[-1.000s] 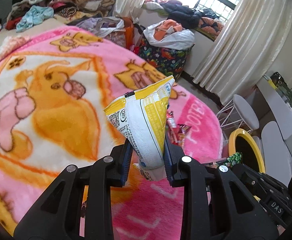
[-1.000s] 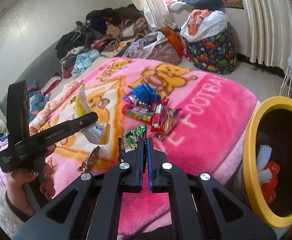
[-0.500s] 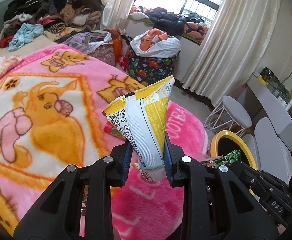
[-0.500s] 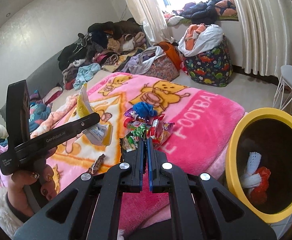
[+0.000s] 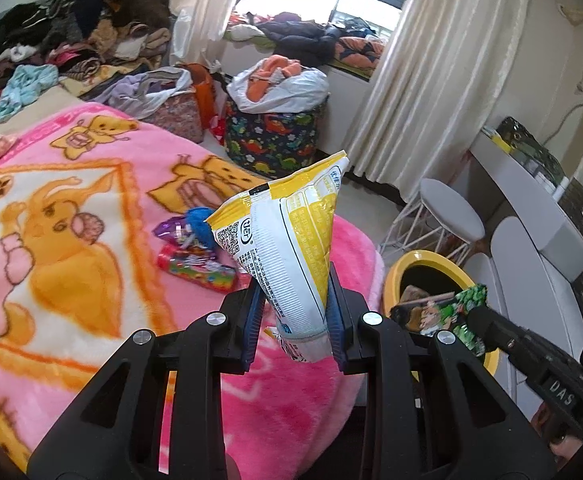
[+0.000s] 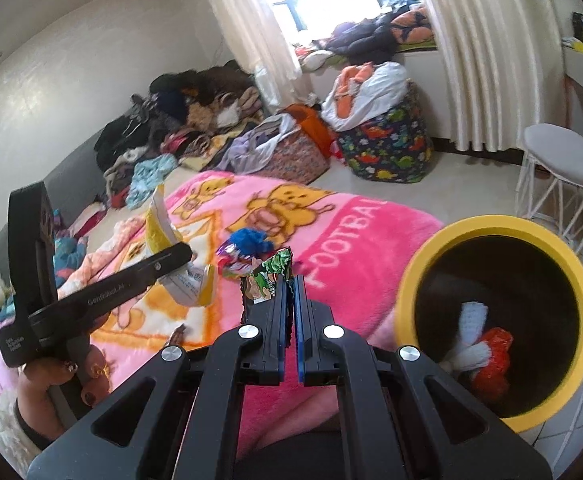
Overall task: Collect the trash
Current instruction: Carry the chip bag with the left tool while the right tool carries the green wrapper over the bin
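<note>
While my left claw [image 5: 294, 312] points down over the bed, its jaws stand narrow and pinch a yellow and white snack bag [image 5: 287, 248] by its lower end; the bag stands upright between the pads, its wide sealed top uppermost. My right claw [image 6: 291, 300] has its jaws pressed almost together on a green cartoon-printed wrapper [image 6: 269, 276], which sticks up and to the left of the blue pads. In the left view that same wrapper [image 5: 451, 312] hangs at the near rim of the yellow trash bin [image 5: 419, 258].

I note the bin [image 6: 451, 240] standing on the floor just beside the bed's corner, right of my right claw; inside it lie a white item and a red wrapper [image 6: 491, 356]. My hand [image 6: 51, 384] grips the left tool at the left edge of the right view.

On the pink cartoon blanket [image 5: 71, 208] several pieces remain in one loose cluster: a blue tuft [image 6: 249, 240], a purple wrapper [image 5: 173, 228] and a red candy packet [image 5: 199, 266]. A small brown wrapper [image 6: 177, 334] lies apart, nearer the bed's edge. Beyond the bed stand a dinosaur-print hamper [image 5: 275, 136] and a white stool [image 6: 563, 168].
</note>
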Motion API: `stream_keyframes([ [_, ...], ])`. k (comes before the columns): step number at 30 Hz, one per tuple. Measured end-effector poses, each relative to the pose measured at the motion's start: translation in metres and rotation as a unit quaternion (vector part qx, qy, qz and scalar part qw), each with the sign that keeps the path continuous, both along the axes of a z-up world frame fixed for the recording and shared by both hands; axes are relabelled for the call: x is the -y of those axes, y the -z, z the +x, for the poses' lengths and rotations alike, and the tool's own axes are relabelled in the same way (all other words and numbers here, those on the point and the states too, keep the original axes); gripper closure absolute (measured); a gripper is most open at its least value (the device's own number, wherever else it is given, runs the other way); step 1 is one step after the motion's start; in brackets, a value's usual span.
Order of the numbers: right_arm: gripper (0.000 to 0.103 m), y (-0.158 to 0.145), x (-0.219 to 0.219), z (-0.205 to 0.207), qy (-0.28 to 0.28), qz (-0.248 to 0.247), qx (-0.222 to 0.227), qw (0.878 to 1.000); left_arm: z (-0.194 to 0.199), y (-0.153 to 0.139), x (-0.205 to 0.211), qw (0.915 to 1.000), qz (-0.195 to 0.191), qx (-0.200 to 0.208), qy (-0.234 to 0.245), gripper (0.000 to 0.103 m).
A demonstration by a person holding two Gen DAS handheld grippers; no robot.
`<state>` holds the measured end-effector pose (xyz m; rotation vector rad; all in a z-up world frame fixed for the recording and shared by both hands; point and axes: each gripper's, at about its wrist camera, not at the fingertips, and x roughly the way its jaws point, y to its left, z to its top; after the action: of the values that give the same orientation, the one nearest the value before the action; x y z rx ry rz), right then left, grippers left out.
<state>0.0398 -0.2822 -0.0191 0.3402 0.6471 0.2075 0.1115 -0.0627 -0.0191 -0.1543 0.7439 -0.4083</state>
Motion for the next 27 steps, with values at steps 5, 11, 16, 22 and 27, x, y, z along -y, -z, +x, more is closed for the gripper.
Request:
stream_keyframes([
  [5, 0.099, -0.002, 0.027, -0.010, 0.034, 0.001, 0.003, 0.999, -0.002, -0.004, 0.024, 0.9997, -0.008, 0.007, 0.022, 0.081],
  [11, 0.099, 0.001, 0.058, -0.020, 0.077, 0.011, 0.000, 0.997, -0.006, -0.009, 0.050, 0.9986, -0.004, 0.014, 0.051, 0.081],
  [16, 0.099, 0.002, 0.074, -0.025, 0.097, 0.013, -0.002, 0.995, -0.008, -0.013, 0.068, 0.9974, -0.005, 0.019, 0.070, 0.081],
  [22, 0.099, 0.005, 0.091, -0.031, 0.120, 0.015, -0.001, 0.993, -0.011, -0.014, 0.091, 0.9955, -0.001, 0.022, 0.092, 0.081],
  [27, 0.099, 0.007, 0.104, -0.036, 0.137, 0.019, -0.003, 0.990, -0.013, -0.012, 0.104, 0.9943, 0.002, 0.020, 0.104, 0.081],
])
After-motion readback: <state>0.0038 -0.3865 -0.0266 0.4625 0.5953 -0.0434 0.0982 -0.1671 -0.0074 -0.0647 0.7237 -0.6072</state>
